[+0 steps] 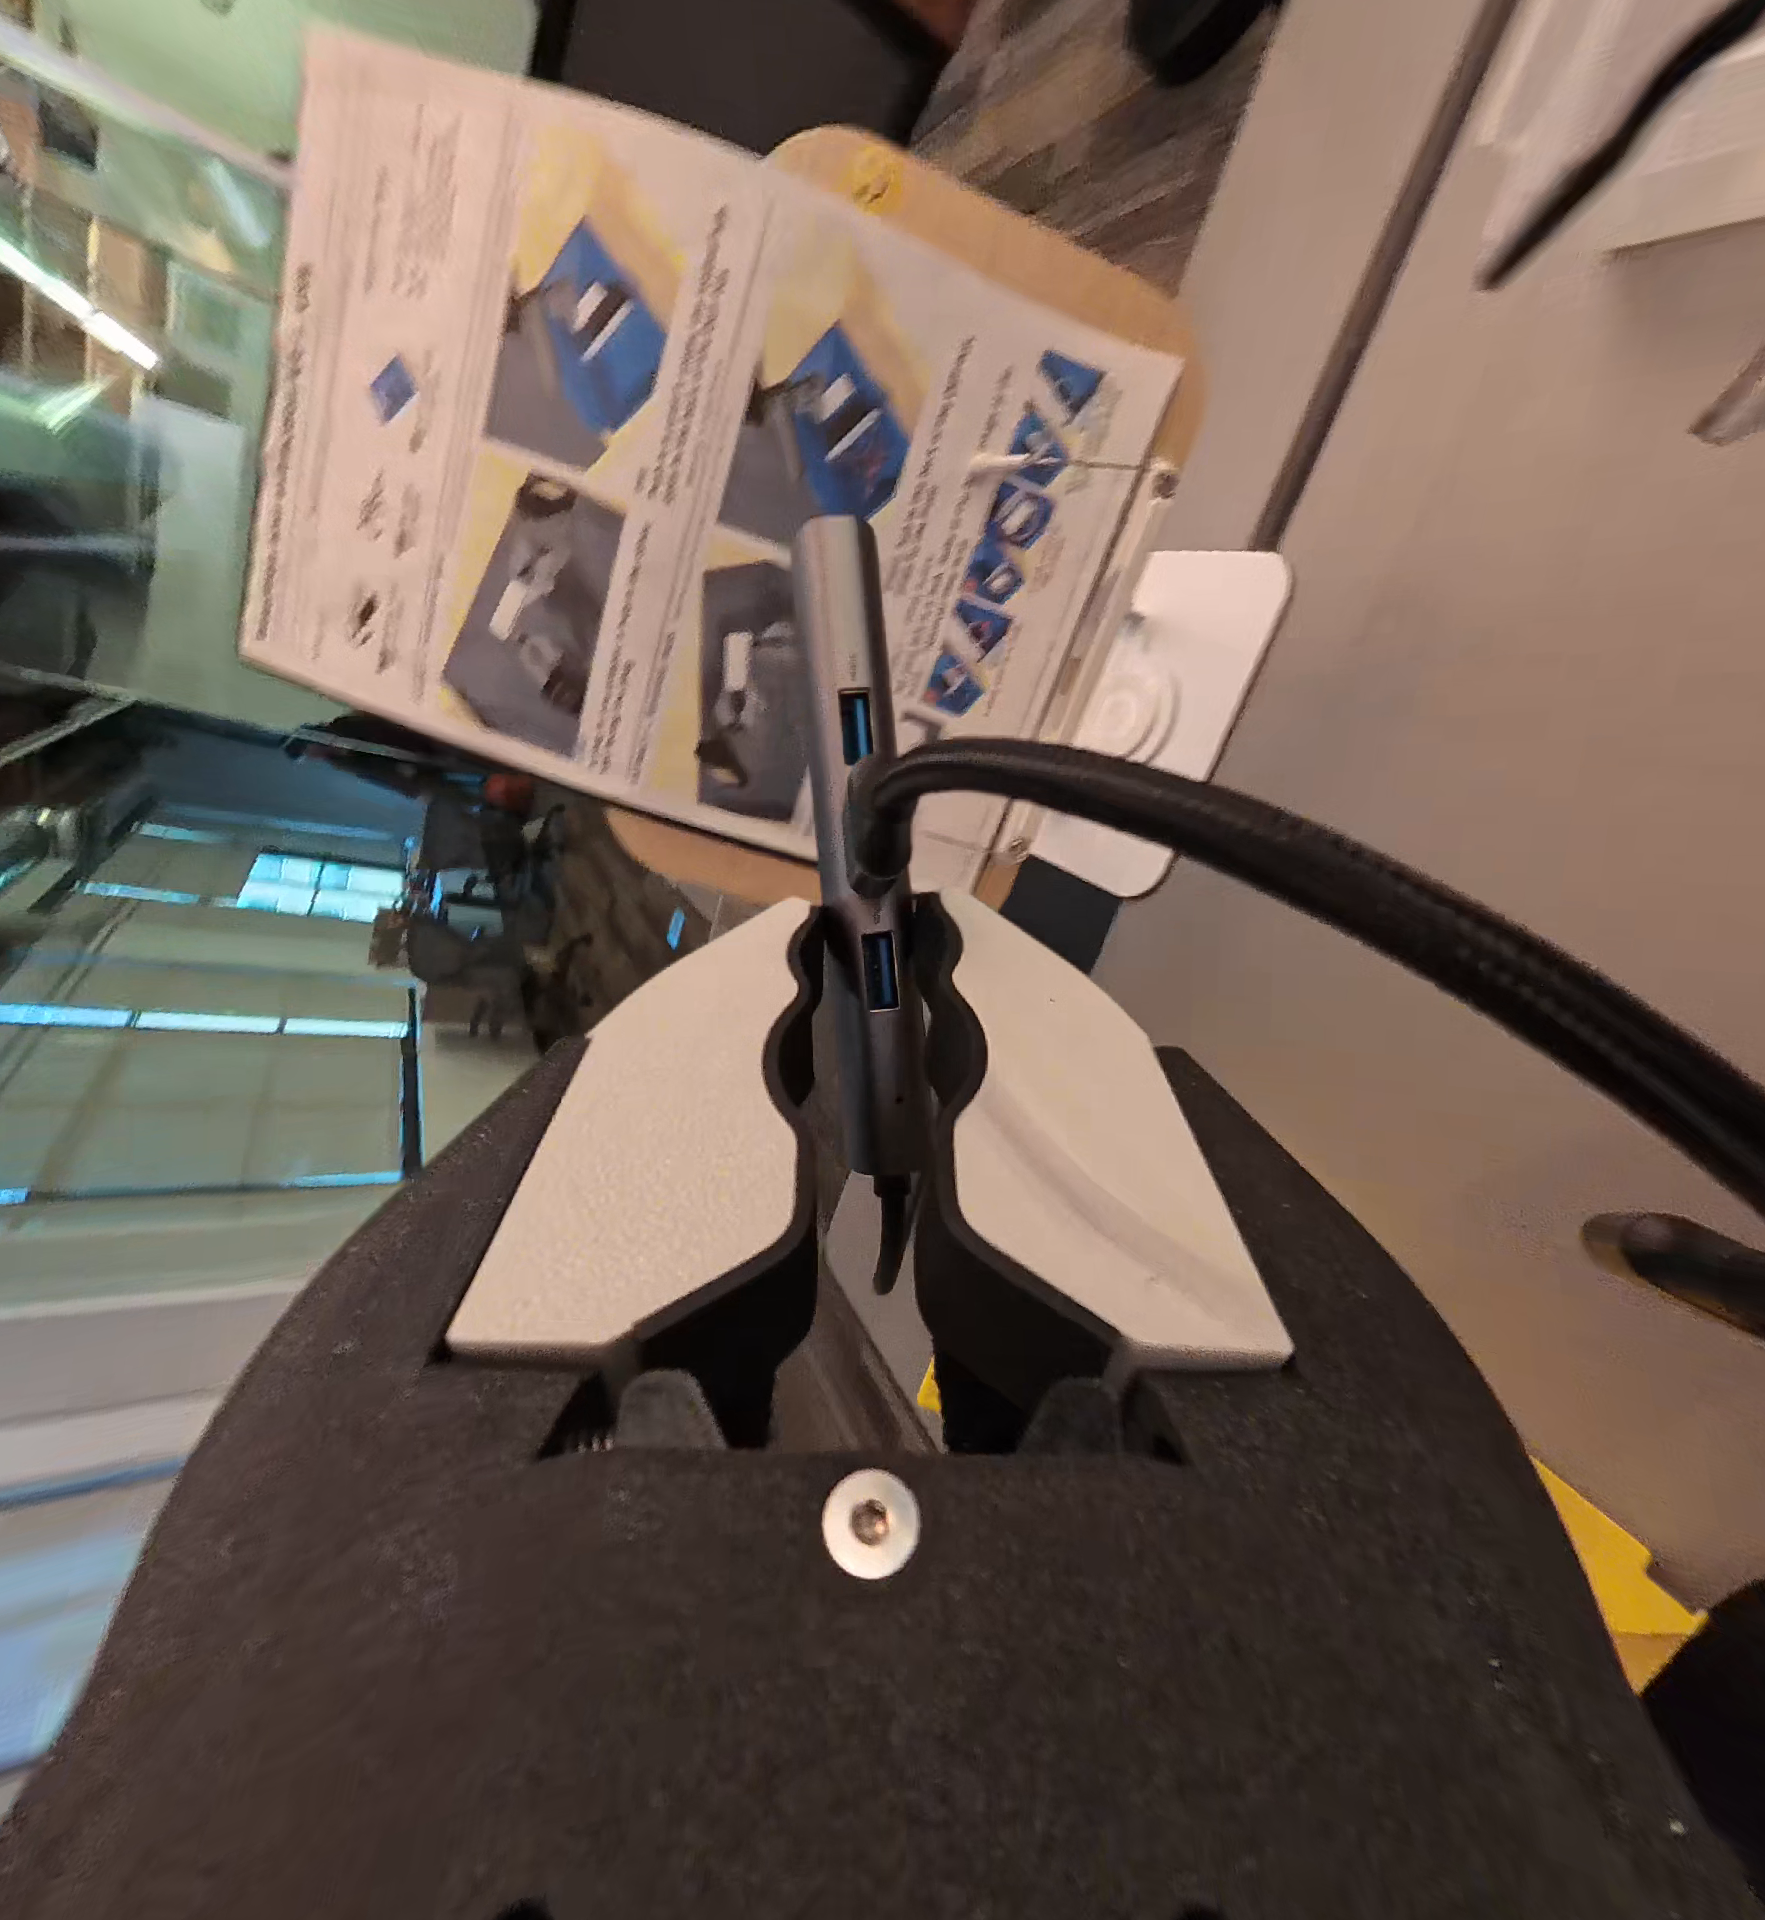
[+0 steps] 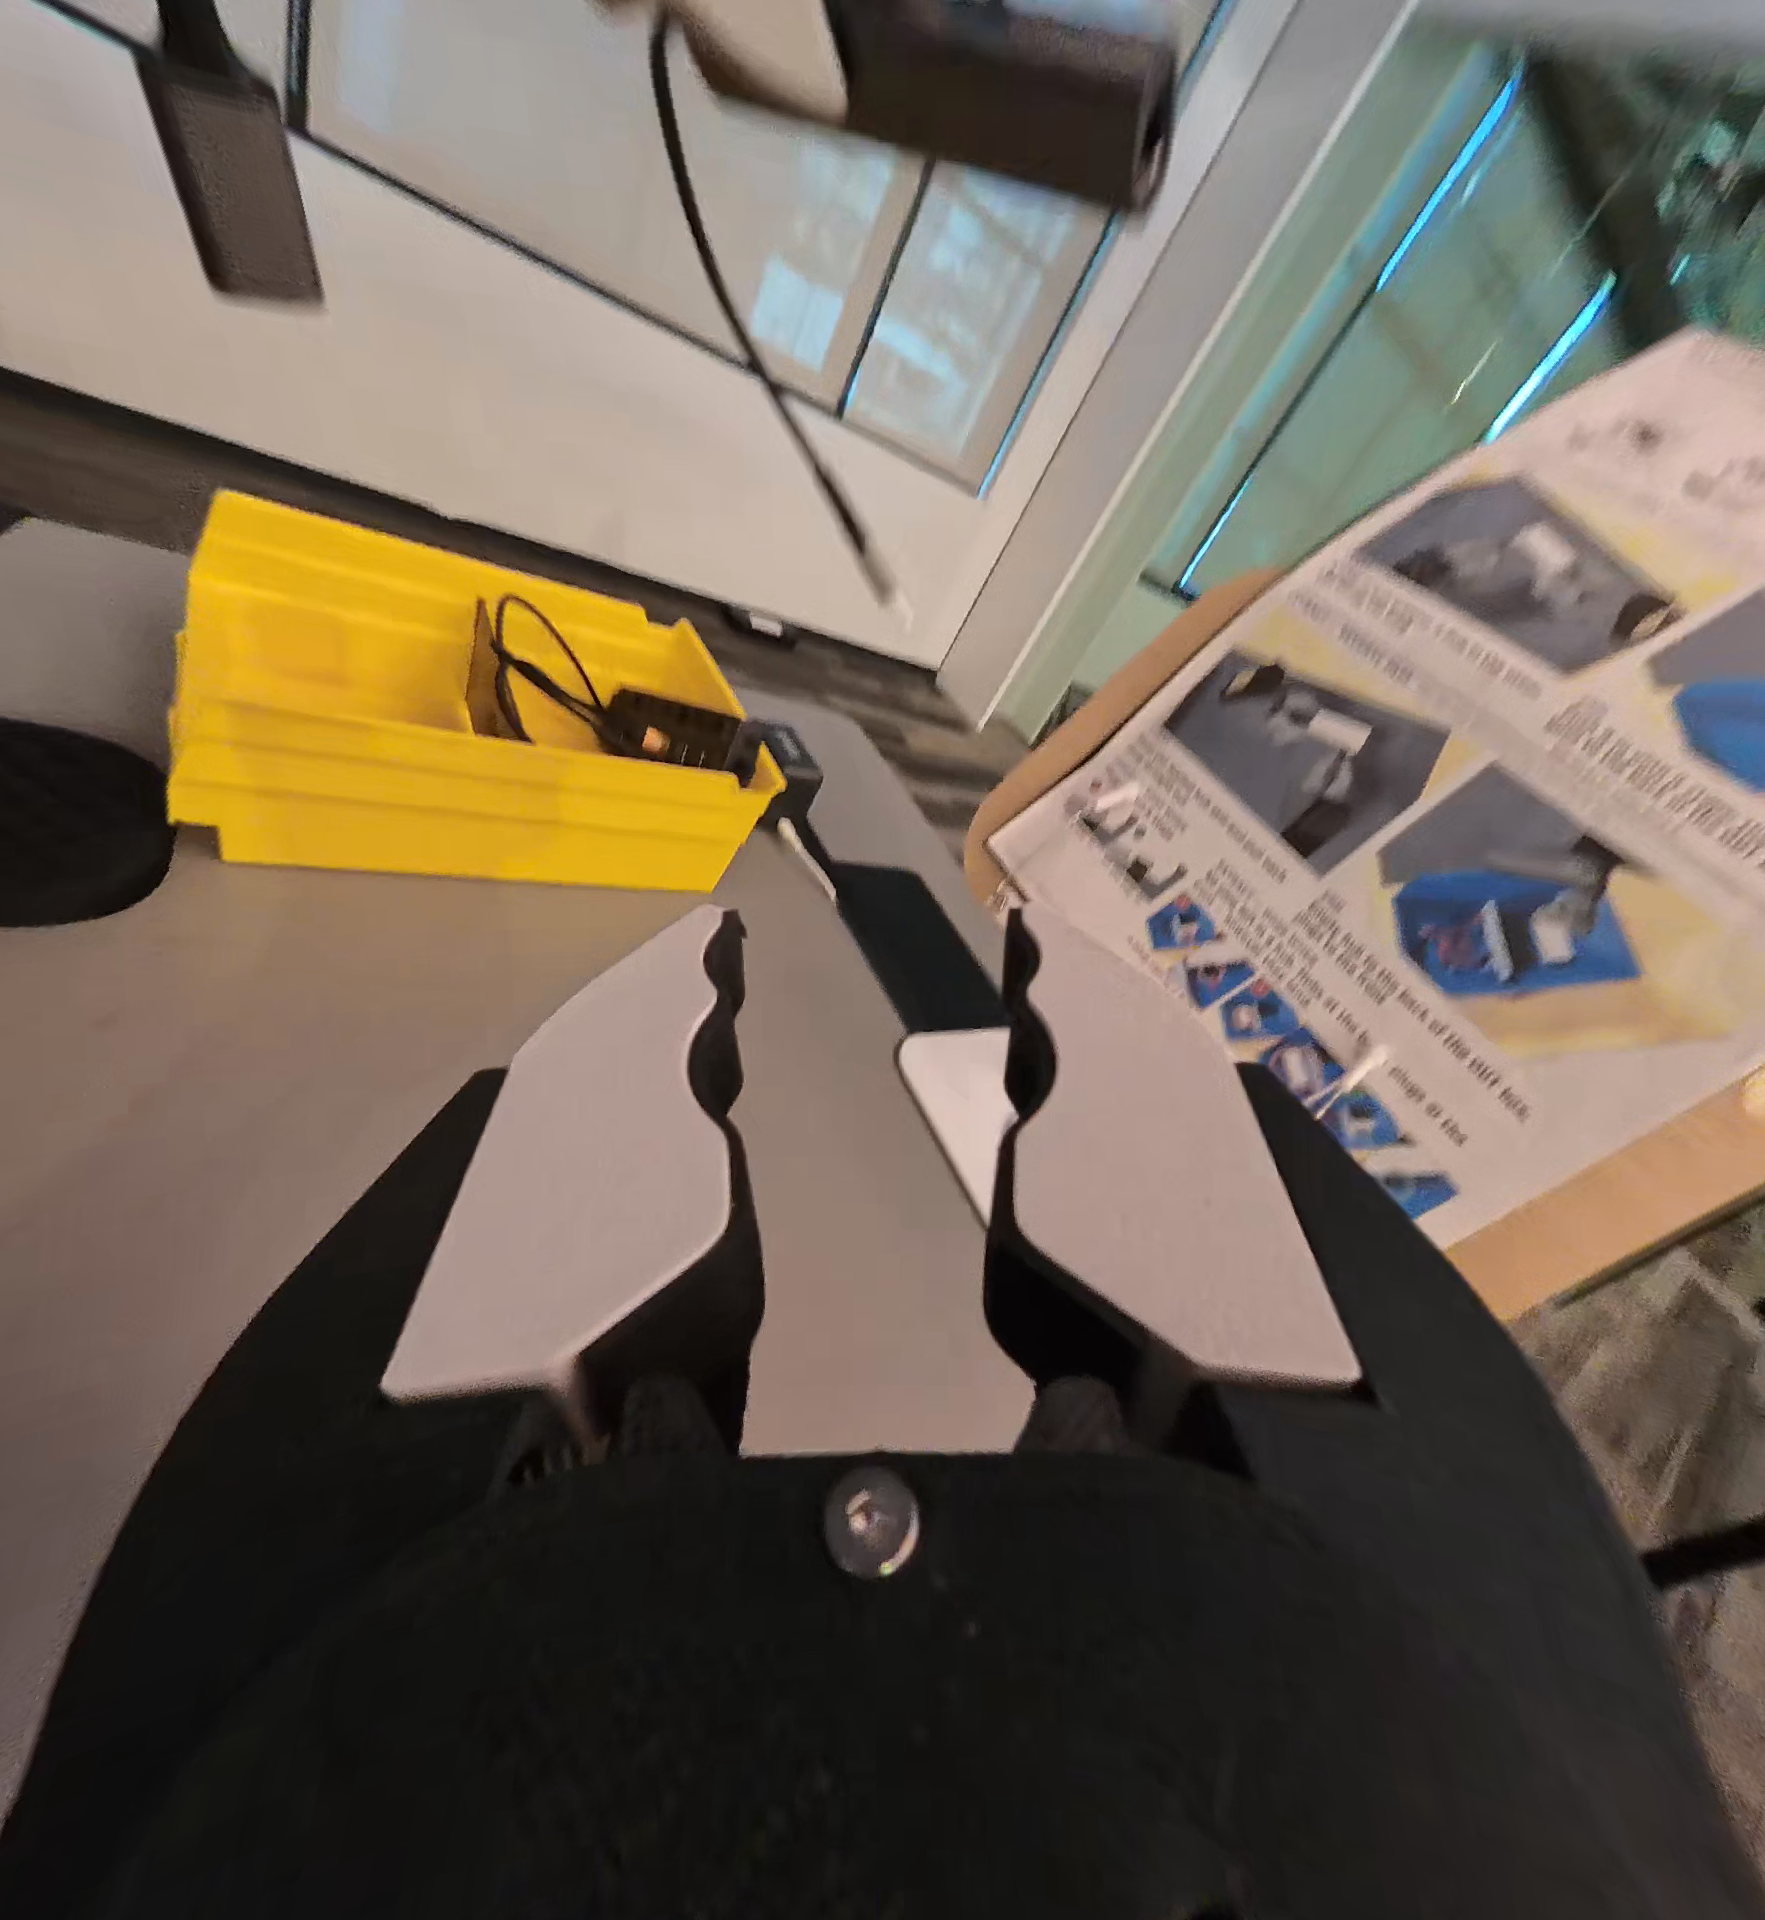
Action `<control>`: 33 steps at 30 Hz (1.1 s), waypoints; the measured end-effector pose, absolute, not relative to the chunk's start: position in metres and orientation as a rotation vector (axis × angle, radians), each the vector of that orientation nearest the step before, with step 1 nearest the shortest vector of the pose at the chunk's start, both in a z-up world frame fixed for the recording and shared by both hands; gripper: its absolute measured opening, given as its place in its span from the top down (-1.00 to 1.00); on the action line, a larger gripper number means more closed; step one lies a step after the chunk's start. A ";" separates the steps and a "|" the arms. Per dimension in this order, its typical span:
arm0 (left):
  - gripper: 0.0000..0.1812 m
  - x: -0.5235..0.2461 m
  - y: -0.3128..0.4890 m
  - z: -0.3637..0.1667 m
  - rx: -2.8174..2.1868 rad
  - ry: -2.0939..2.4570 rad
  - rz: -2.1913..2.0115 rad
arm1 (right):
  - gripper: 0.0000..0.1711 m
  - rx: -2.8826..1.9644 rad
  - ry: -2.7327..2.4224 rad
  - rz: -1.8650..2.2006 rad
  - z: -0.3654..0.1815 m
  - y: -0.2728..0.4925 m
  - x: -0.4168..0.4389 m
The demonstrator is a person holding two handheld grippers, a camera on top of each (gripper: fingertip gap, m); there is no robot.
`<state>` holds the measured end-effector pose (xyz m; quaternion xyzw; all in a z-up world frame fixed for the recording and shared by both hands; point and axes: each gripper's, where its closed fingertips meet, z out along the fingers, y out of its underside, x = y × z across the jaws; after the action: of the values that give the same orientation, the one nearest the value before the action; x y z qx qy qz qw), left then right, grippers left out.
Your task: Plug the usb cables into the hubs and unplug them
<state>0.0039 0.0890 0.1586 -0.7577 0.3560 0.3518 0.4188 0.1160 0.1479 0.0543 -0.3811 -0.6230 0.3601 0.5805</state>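
In the left wrist view my left gripper [image 1: 870,914] is shut on a slim grey USB hub [image 1: 850,665] that sticks out forward between the jaws, held in the air. A thick black braided USB cable [image 1: 1377,894] is plugged into the hub's middle port and curves off to the right. Two blue ports on the hub are free. In the right wrist view my right gripper [image 2: 873,935] is open and empty above the grey table [image 2: 234,1091]. The left gripper's black body [image 2: 1003,94] shows blurred at the top, with a thin black cable [image 2: 753,353] hanging from it.
A yellow bin [image 2: 442,748] with a black hub and wires stands at the back of the table. An instruction sheet on a brown board [image 2: 1429,883] leans at the right; it also shows in the left wrist view [image 1: 649,447]. A white pad [image 2: 951,1081] lies ahead. Tip to tip, the grippers are about 15 cm apart.
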 end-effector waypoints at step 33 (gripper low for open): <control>0.32 0.069 0.073 0.032 -1.859 0.847 0.443 | 0.78 -0.365 -1.575 0.078 0.013 0.143 0.104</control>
<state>0.0685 0.0727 0.0322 -0.7693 0.3504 0.1831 0.5018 0.1038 0.1430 0.0134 -0.1631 -0.7044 0.0348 0.6900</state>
